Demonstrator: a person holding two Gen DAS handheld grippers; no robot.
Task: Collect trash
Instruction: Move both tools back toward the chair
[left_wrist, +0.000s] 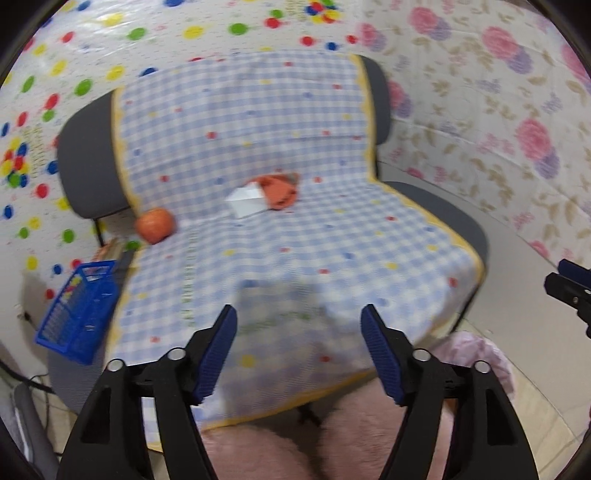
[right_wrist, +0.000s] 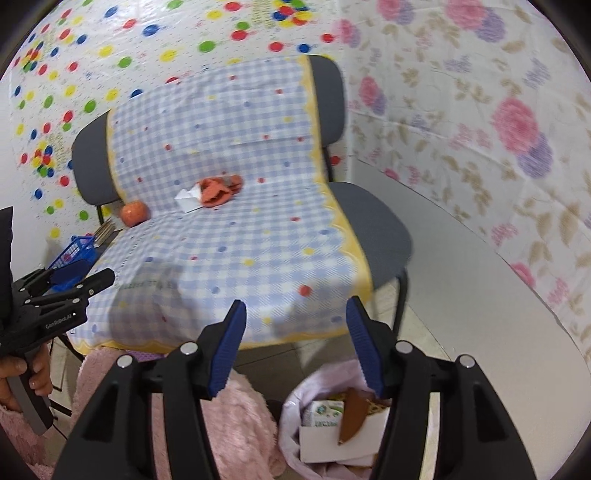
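While both tongs stand empty, I hold them above the near edge of the chair (right_wrist: 369, 218), my landmark for everything in this corner. Draped over its seat and back, the checked cloth (left_wrist: 295, 236) gives the litter a flat bed, which is probably why the pieces lie loose rather than piled. Just below the chair's front edge sits the lined trash bin (right_wrist: 295, 402), mouth up and already holding cartons and paper, so I judge it is parked there for short drops. Beside the chair's left flank a blue basket (left_wrist: 79, 310) leans, tilted. Far back on the seat, where it meets the backrest, the orange peel (left_wrist: 280, 190) rests against a folded white paper (left_wrist: 245, 201); these look like the remaining trash. Left of them, at the cloth's edge, sits a whole orange (left_wrist: 155, 225), well apart. My left gripper (left_wrist: 299, 345) gapes wide, nothing between its pads; my right gripper (right_wrist: 295, 341) is parted somewhat narrower, also bare, hovering over the bin.
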